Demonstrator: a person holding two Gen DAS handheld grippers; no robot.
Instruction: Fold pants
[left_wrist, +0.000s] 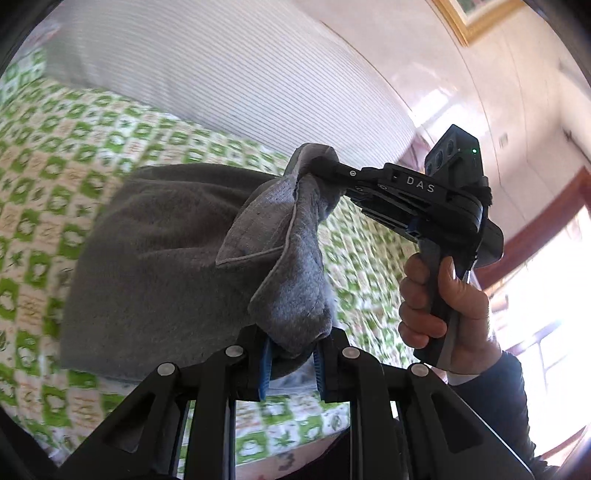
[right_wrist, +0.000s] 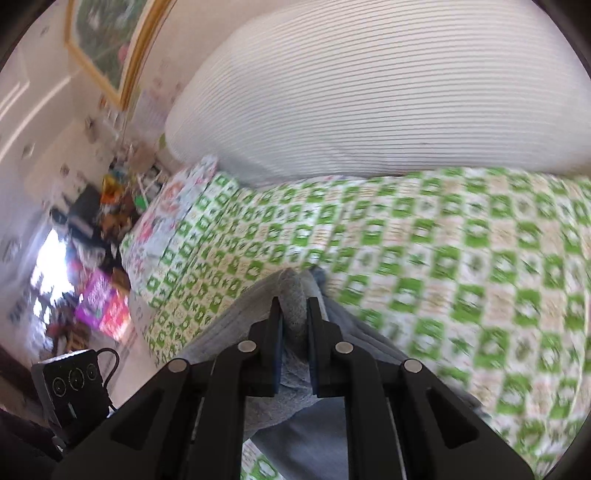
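Green-check bedspread (left_wrist: 44, 177) below; my left claw (left_wrist: 291, 354) & right claw (right_wrist: 293, 314) both clamped on grey pants (left_wrist: 155, 258).

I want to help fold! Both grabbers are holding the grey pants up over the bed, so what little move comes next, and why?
Probably lower both together toward the green checked bedspread. The left hand-held gripper and right hand-held gripper each pinch a bunched edge of the grey pants, which hang lifted and rumpled; laying them down flat should make a neat fold possible.
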